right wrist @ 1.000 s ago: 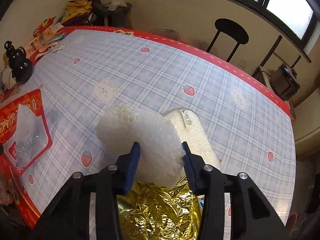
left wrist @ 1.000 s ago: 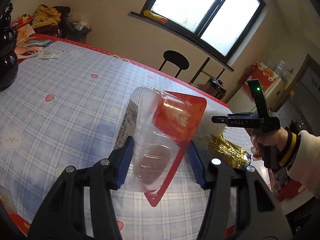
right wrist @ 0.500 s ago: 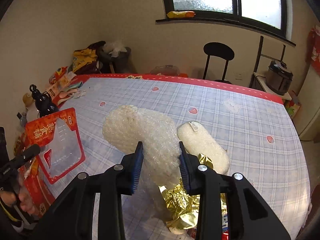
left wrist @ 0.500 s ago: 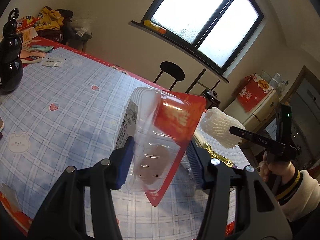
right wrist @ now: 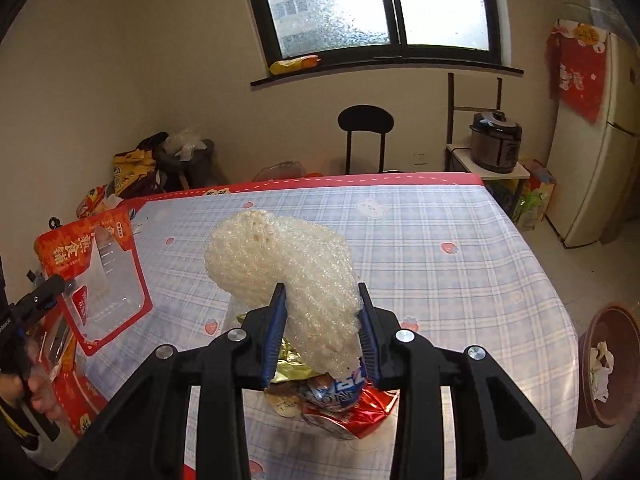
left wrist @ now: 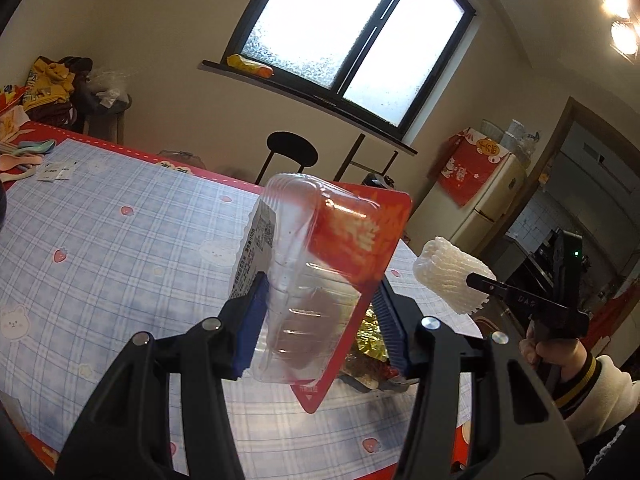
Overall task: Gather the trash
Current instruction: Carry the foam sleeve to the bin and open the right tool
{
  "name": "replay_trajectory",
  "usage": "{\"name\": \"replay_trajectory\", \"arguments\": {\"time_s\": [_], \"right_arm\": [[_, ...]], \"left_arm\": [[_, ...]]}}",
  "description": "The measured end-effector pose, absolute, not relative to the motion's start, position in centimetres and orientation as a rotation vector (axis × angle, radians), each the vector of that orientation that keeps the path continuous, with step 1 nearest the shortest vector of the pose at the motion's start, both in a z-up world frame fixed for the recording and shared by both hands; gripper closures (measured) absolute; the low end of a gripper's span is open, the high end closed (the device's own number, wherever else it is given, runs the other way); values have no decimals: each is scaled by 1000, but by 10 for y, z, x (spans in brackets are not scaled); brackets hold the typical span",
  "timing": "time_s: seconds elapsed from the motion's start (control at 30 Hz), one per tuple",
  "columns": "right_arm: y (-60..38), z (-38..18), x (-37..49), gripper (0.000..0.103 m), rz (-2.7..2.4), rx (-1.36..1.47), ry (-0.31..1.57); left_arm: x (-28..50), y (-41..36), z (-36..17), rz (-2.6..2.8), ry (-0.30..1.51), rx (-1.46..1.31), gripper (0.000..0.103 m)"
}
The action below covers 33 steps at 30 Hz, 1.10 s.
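Trash is held in both claws above the table point(right wrist: 460, 240). The left gripper point(left wrist: 320, 320) pinches a clear blister pack point(left wrist: 316, 264) with a red card back, held tilted; a white label with small print I cannot read runs along its edge. In the right wrist view its card point(right wrist: 92, 276) carries large gold Chinese characters. The right gripper point(right wrist: 322, 332) is clamped on a white foam net point(right wrist: 280, 268), lifted clear of the blue plaid cloth. Beneath it lie gold foil point(right wrist: 288, 360) and a crushed red wrapper point(right wrist: 344, 404) with partial white lettering. A brown bin point(right wrist: 608, 364) stands beside the table.
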State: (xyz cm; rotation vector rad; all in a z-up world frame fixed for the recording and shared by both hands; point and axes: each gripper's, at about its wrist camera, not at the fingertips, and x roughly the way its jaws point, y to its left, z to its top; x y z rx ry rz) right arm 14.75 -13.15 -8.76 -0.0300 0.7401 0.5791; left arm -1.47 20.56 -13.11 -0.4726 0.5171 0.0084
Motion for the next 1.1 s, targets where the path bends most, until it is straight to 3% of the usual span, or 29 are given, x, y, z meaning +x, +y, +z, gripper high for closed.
{"name": "replay_trajectory", "arguments": {"time_s": [0.4,0.8,1.1], "right_arm": [[-298,-82,164,69,446,27,707],[-498,-117,197,69,103,77,796],[-571,-149,235,64,3,107,879]], "left_arm": [[23,81,-112,-37,505,-449,50],[72,-41,-108,-121,517,-438,50],[104,-101,-120,-160,533,-440,50]]}}
